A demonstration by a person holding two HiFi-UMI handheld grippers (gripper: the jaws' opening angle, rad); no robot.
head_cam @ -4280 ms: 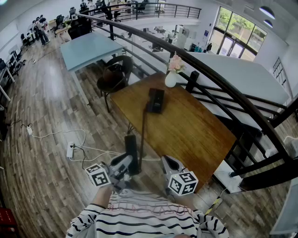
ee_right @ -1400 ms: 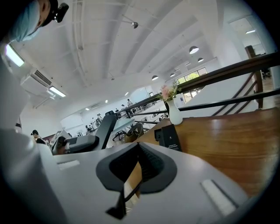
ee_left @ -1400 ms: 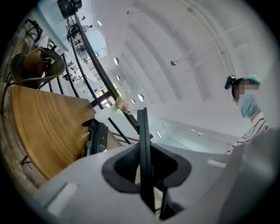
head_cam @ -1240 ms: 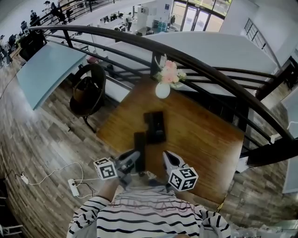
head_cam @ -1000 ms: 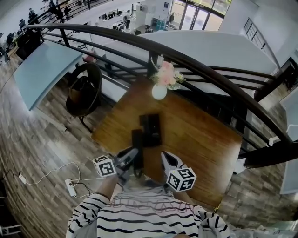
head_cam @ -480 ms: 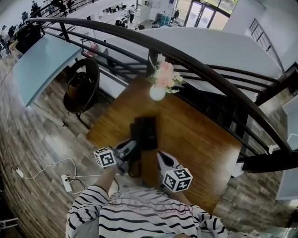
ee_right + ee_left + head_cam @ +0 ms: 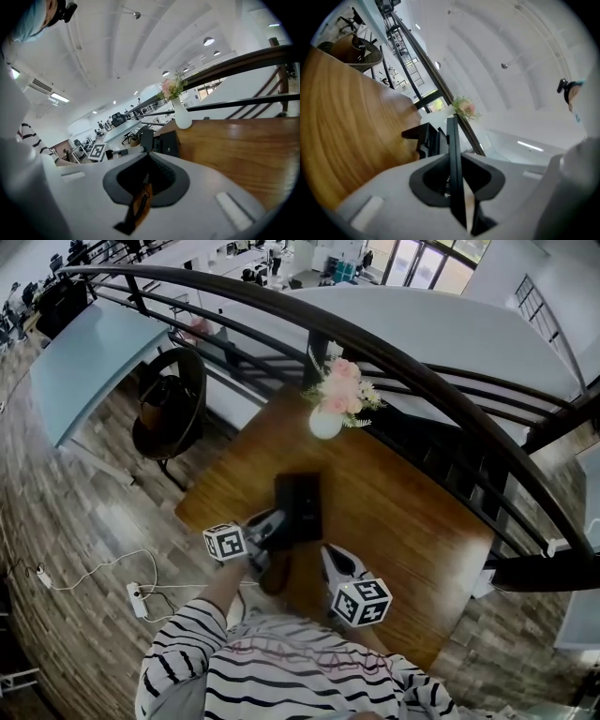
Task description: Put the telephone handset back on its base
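The black telephone base [image 7: 305, 505] lies on the wooden table [image 7: 403, 512], just ahead of both grippers. My left gripper [image 7: 266, 527] is shut on the black handset [image 7: 281, 507], which hangs over the base's left edge. In the left gripper view the handset [image 7: 453, 154] stands edge-on between the jaws, with the base [image 7: 423, 138] close ahead. Its coiled cord [image 7: 274, 574] loops down at the table's near edge. My right gripper [image 7: 331, 557] hovers to the right of the base, its jaws closed on nothing; from there the base [image 7: 166, 143] is ahead.
A white vase of pink flowers [image 7: 327, 418] stands at the table's far side, beyond the base. A dark curved railing [image 7: 422, 362] runs behind the table. A round chair [image 7: 169, 404] stands to the left, and a power strip [image 7: 138, 599] lies on the floor.
The person has walked up to the table. My left gripper has carried the handset forward, from short of the base to over its left edge. The right gripper has kept its place alongside.
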